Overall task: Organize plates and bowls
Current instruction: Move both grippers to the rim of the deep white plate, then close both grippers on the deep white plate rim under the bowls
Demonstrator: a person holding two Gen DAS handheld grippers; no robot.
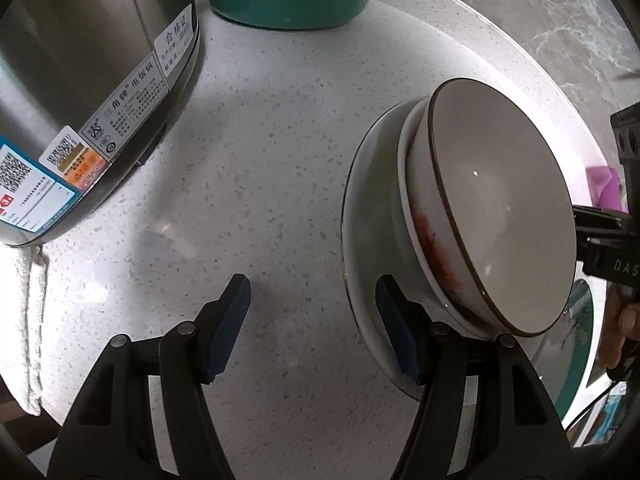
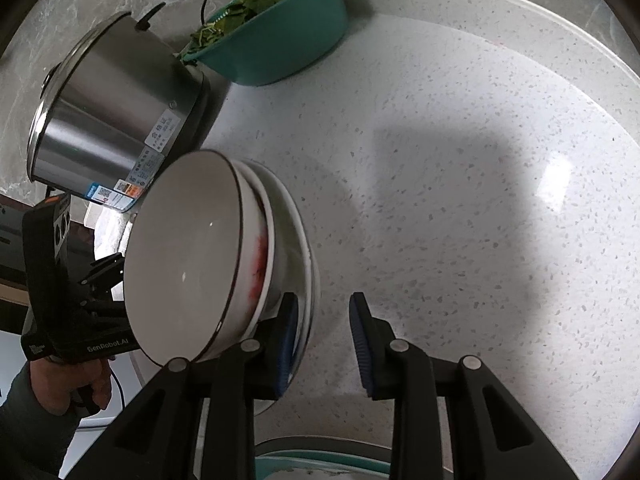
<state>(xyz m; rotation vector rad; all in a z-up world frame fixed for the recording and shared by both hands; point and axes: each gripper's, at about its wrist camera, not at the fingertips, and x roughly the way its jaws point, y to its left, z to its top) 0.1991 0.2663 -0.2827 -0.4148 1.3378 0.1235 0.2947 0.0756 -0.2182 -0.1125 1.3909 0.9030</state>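
Observation:
A white bowl with a dark rim (image 1: 500, 208) is nested in a second white bowl with red marks (image 1: 434, 236), and both rest on a white plate (image 1: 372, 184) on the speckled counter. The same stack shows in the right wrist view: bowl (image 2: 180, 256), plate (image 2: 304, 256). My left gripper (image 1: 312, 324) is open, its right finger over the plate's near edge. My right gripper (image 2: 324, 344) is open, its left finger over the plate's edge beside the bowls. Neither holds anything.
A steel rice cooker (image 1: 84, 92) stands at the left, also in the right wrist view (image 2: 108, 120). A teal basin of greens (image 2: 276, 32) sits at the back. A white cloth (image 1: 28, 320) lies under the cooker. A teal-rimmed dish (image 2: 320, 464) is below.

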